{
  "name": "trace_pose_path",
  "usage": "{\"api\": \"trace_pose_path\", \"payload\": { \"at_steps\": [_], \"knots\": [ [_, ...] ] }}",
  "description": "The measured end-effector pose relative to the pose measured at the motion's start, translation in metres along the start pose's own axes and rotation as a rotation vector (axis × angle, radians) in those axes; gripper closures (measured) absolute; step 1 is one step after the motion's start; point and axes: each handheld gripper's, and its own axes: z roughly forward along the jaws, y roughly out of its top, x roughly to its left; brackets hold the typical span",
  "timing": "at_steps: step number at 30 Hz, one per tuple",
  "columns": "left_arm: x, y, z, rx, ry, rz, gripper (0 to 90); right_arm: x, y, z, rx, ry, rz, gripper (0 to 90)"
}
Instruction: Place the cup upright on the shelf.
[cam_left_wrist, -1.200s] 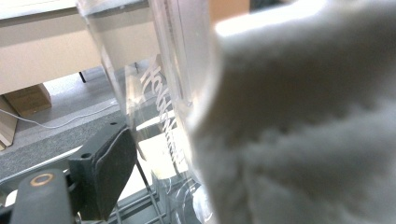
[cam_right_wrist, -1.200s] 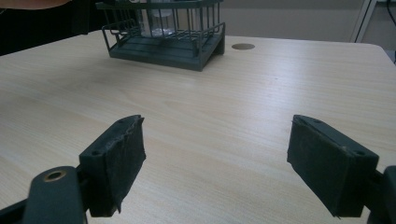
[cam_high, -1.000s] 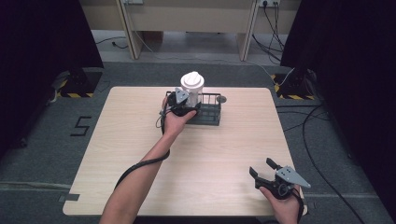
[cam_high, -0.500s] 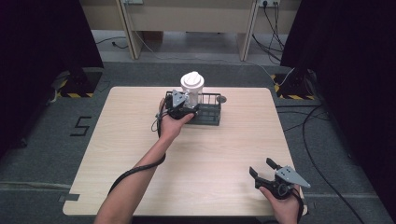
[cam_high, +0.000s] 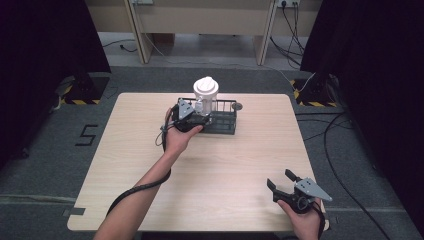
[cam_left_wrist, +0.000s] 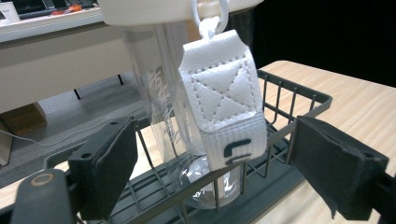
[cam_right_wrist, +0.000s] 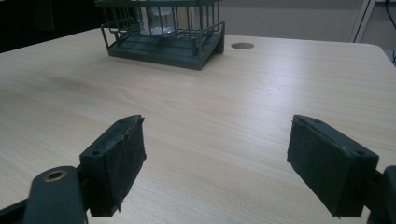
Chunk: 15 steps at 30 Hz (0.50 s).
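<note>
Both grippers gape wide: the left gripper (cam_left_wrist: 210, 172), centre frame, flanks without touching a clear plastic bottle (cam_left_wrist: 187, 135) standing in a dark wire rack (cam_left_wrist: 299, 100); the right gripper (cam_right_wrist: 233, 163) hovers empty, lower right.

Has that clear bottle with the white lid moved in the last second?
No. The bottle stands at the same left end of the wire rack as before, and the left gripper stays open around it.
</note>
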Motion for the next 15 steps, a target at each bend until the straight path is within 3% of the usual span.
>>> {"api": "trace_pose_path", "payload": {
  "at_steps": [15],
  "knots": [
    [0.002,-0.007,-0.027,0.004,-0.008,0.010,14.3,0.000,0.000,0.000,-0.001,-0.004,-0.008,19.6]
  ]
}}
